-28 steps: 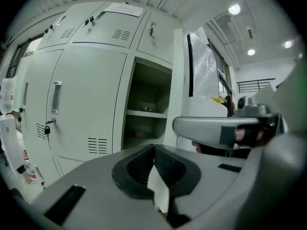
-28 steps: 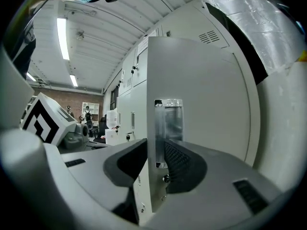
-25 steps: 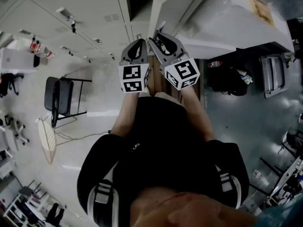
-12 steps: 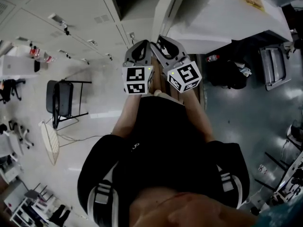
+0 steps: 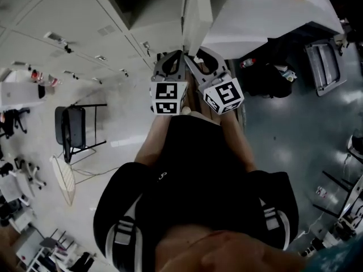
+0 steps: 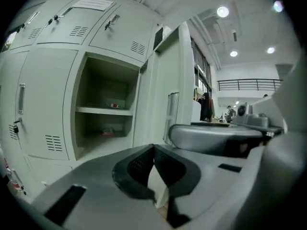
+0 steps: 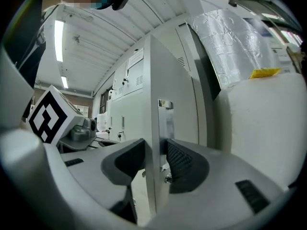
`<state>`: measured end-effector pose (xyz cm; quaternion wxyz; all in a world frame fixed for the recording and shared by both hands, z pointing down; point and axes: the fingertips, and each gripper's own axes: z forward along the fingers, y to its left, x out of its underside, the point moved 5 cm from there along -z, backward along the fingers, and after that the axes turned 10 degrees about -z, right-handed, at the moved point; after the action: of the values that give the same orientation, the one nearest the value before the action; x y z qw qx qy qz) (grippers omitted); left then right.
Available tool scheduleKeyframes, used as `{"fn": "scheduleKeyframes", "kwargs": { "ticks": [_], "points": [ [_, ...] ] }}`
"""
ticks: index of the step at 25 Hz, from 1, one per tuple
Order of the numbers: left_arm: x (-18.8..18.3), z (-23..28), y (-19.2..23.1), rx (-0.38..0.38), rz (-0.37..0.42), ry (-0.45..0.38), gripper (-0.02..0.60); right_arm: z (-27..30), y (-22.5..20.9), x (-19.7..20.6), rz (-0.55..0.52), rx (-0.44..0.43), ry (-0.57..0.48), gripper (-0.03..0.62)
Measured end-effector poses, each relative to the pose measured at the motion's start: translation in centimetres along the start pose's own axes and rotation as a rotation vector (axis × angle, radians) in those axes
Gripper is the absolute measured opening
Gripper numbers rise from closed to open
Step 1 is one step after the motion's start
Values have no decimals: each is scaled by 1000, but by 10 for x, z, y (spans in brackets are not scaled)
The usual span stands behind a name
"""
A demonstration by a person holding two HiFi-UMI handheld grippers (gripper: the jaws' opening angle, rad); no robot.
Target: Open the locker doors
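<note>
A bank of pale grey lockers (image 5: 51,21) stands ahead of me. One locker (image 6: 105,109) is open and shows a shelf with small items on it. Its door (image 5: 195,16) is swung out and stands edge-on between my two grippers. In the right gripper view the door (image 7: 172,80) edge, with its metal handle plate (image 7: 165,114), sits between the jaws of my right gripper (image 7: 154,150). Those jaws are opening, and a thin gap shows at the right pad (image 7: 180,162). My left gripper (image 6: 153,147) is shut on nothing and hangs just left of the door (image 6: 165,104).
Closed lockers with small latches flank the open one. A big white wrapped block (image 5: 266,10) stands just right of the door. A black chair (image 5: 71,126) stands on the floor to the left, and a dark bag (image 5: 266,81) lies to the right.
The door has swung further out and now shows edge-on in the head view. Both grippers stayed side by side at its edge and drifted slightly toward my body.
</note>
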<state>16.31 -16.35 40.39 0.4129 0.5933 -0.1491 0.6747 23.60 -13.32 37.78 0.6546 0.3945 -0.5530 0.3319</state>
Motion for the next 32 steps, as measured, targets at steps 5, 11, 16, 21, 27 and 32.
{"fn": "scheduleKeyframes", "kwargs": {
  "ticks": [5,11,16,21,27,32],
  "points": [
    [3,8,-18,23,8,7,11,-18,-15,4,-7,44,6,141],
    [6,14,-24,12,-7,3,11,-37,-34,9,3,160,2,135],
    [14,11,-26,-15,-21,6,11,-47,-42,11,8,174,11,127],
    [12,6,-24,-43,-26,-12,11,-60,-40,-1,-18,201,-50,107],
    [17,-3,-12,-101,-47,-24,11,-75,-31,-11,-54,214,-83,61],
    [23,-14,-1,-156,-78,-38,11,-67,-15,-2,-18,149,-54,40]
  ]
}}
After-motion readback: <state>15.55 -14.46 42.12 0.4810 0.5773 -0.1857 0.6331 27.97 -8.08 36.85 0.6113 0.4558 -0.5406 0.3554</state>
